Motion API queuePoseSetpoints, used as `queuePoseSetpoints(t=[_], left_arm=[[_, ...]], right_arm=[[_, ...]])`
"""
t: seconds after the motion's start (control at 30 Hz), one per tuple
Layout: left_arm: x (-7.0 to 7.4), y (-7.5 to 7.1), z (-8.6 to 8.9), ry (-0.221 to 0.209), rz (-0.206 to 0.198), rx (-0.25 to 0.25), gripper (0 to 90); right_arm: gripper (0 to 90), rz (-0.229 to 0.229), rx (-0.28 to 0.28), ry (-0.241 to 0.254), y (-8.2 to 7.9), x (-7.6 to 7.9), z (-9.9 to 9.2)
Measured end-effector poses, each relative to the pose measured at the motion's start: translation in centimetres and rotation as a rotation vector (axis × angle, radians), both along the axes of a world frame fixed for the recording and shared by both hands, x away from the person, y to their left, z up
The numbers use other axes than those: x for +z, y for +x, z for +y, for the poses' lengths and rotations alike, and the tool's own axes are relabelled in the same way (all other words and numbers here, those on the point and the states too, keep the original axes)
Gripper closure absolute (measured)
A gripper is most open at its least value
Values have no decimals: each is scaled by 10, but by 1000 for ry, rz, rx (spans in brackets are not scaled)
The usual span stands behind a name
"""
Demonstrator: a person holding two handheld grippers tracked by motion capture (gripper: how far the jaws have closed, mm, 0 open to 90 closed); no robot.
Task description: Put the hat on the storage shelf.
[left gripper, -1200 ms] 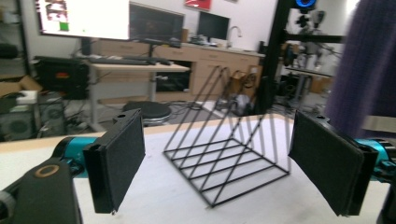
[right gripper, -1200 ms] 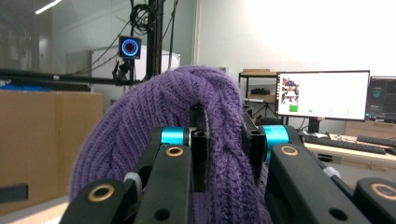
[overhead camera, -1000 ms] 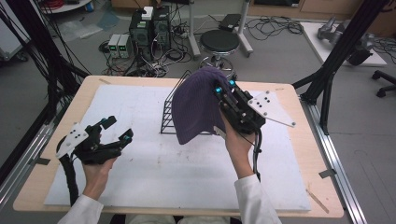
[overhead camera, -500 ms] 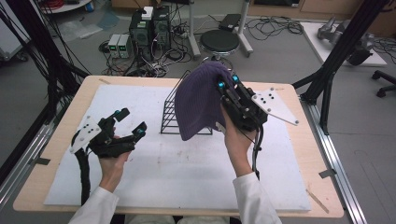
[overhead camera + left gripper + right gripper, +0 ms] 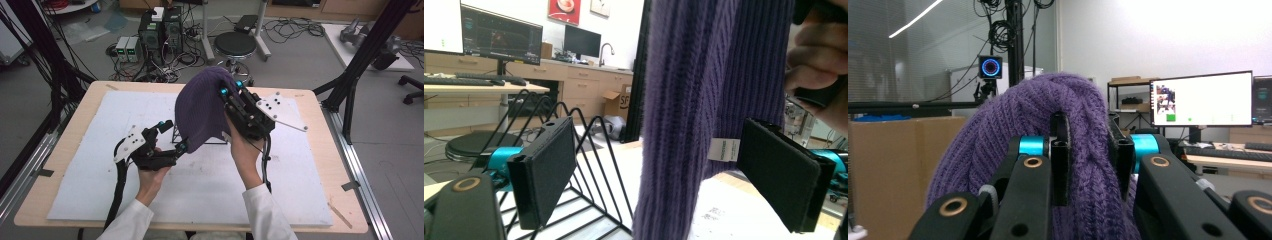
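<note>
Your left gripper slides right to the hat's hem, jaws open | right gripper pinches crown | soft, limp: grip the hem.

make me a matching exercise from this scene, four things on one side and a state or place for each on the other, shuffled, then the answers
Things:
1. purple knit beanie
2. left hand-held gripper
3. right hand-held gripper
4. black wire rack

States or places:
A. jaws open, either side of the hanging knit
B. stands on the white mat
C. hangs in the air, pinched near its top
D. jaws shut on the knit

Pairs: 1-C, 2-A, 3-D, 4-B
</note>
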State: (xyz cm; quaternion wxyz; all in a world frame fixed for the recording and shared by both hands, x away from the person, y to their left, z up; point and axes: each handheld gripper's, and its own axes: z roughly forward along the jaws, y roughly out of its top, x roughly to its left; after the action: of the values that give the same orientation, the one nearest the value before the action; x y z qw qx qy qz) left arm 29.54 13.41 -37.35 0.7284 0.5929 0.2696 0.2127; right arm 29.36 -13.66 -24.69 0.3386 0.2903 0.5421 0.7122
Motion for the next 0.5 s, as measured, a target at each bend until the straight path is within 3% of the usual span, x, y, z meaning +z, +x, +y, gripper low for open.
queuePoseSetpoints(t=[0.23,0.33,0.43,0.47,0.5], left_arm=[[-3,0,-11,1,2,-13,174],[-2,-1,-11,20,-7,-11,243],[-1,-3,-7,24,-23,-7,438],[0,-3,-6,29,-24,-2,538],[0,-3,-5,27,-19,5,697]], right_arm=[[779,4,35,-6,-2,-4,12],[779,-1,48,-11,-4,-4,16],[779,-6,48,-13,-6,-4,17],[779,-6,49,-13,-6,-4,16],[779,-7,44,-11,-7,-4,16]])
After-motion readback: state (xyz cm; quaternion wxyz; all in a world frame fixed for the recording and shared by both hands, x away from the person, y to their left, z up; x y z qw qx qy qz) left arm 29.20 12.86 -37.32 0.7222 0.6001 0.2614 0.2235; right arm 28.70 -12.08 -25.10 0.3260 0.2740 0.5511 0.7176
